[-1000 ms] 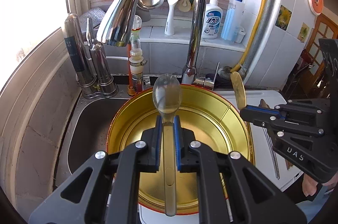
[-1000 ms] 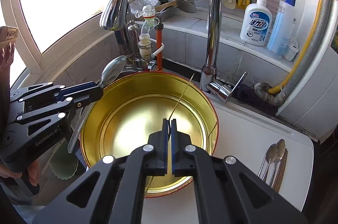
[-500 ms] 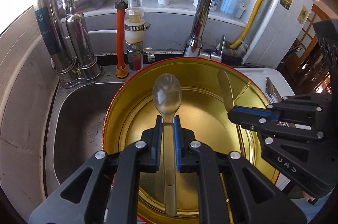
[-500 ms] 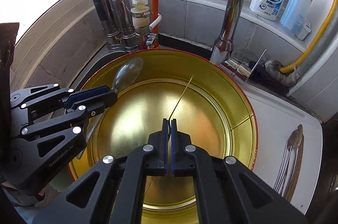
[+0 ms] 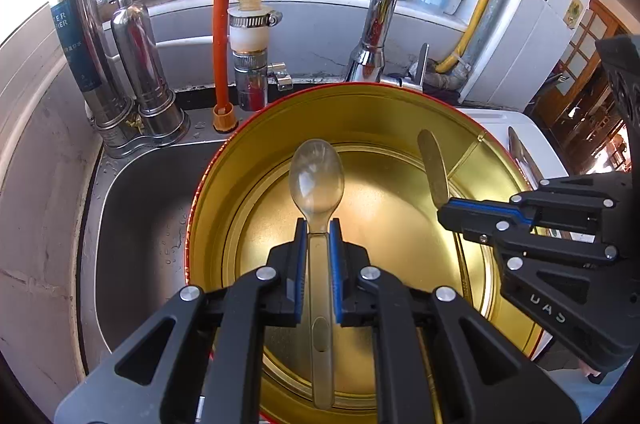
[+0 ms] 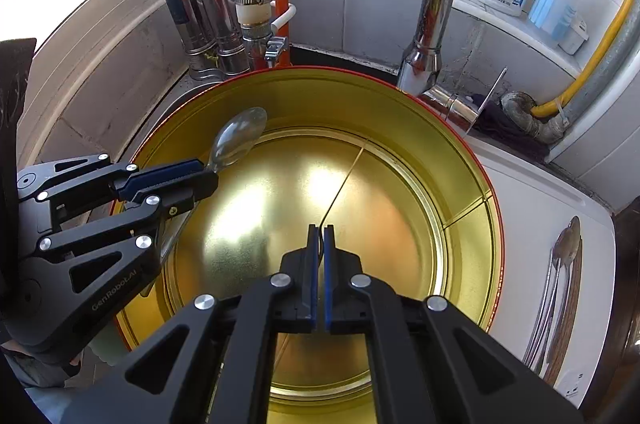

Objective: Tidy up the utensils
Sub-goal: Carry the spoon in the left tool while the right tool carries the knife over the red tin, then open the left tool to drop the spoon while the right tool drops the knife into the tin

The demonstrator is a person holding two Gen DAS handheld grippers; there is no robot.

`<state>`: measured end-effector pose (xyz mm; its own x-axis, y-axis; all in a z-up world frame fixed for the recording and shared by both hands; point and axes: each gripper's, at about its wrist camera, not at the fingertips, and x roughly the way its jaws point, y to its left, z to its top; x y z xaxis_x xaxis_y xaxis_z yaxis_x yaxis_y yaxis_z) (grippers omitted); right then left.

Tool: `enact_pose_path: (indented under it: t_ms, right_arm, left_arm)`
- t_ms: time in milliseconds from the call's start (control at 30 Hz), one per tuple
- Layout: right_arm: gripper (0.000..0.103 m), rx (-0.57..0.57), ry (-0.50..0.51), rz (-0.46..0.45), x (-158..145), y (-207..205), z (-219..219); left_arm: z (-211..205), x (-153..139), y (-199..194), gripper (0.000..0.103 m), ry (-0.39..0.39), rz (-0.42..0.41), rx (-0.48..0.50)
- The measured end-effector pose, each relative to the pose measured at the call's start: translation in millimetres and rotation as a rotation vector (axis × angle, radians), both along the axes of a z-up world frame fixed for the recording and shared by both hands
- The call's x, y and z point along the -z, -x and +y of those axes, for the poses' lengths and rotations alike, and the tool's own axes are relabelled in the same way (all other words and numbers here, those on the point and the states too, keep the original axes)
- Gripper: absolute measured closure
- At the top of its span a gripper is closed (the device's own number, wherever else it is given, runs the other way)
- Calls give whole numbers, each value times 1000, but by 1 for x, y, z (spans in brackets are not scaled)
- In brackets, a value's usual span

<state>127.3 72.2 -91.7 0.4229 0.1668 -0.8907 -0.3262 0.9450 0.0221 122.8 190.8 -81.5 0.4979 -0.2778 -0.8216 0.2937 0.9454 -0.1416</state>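
Left hand-held gripper (image 5: 318, 230) is clamped on a clear plastic spoon (image 5: 317, 180), bowl sticking out ahead of it over the big gold tin (image 5: 360, 104). Right hand-held gripper (image 6: 320, 236) pinches a thin gold utensil (image 5: 433, 166) edge-on, also above the tin. More spoons (image 6: 560, 264) lie on the white table to its right.

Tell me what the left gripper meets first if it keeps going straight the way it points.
Probably the far inner wall of the gold tin. The left gripper, shut on the clear plastic spoon, points across the tin's interior; the spoon bowl would touch first. Depth is uncertain.
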Motion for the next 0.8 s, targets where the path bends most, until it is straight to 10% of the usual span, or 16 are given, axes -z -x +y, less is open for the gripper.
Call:
enact_pose_path:
  t_ms: [800]
  right_arm:
    - [100,15,4,116,41,-6,-4]
  left_arm:
    - [-17,31,-6,91,-92,110,29]
